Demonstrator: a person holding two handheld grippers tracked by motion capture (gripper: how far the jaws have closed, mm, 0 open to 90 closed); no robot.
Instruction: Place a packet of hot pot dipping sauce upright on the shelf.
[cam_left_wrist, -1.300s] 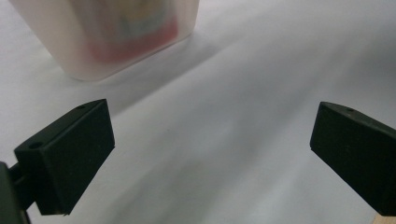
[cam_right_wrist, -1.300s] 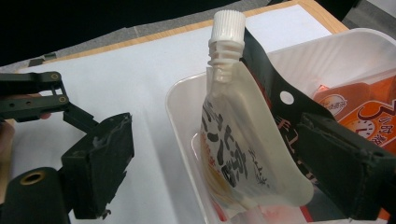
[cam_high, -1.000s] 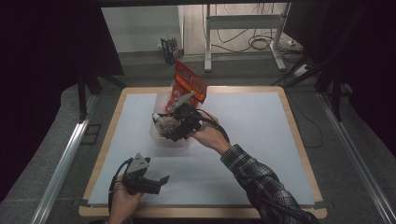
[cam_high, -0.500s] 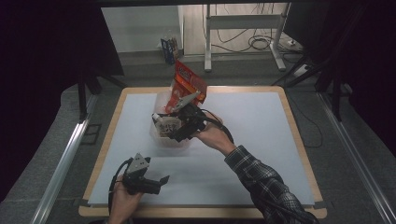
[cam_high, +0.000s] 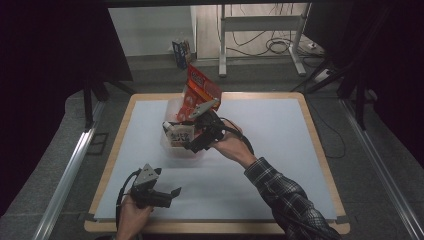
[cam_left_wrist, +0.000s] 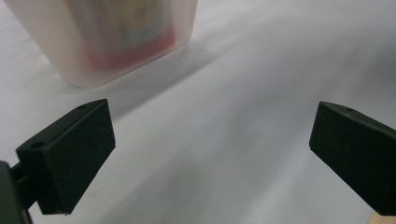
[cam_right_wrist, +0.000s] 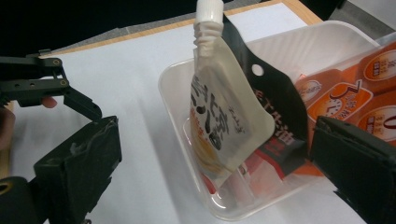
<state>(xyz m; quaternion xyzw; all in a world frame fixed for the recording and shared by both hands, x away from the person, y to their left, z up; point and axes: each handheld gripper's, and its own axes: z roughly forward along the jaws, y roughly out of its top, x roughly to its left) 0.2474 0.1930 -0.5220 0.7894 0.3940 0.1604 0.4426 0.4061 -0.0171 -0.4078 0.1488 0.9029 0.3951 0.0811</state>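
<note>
The right gripper (cam_right_wrist: 210, 163) had just opened its jaws wide, the spouted pouch (cam_right_wrist: 224, 121) standing free between them in the clear tub (cam_right_wrist: 327, 42).

1. Open white bench (cam_high: 280, 150) right of the clear tub (cam_high: 172, 147); free passage there.
2. Tub packed: spouted pouch (cam_right_wrist: 224, 121) upright, orange packet (cam_high: 200, 92) jutting above rim.
3. Bare strip between tub and left tongs (cam_high: 167, 195).
</note>
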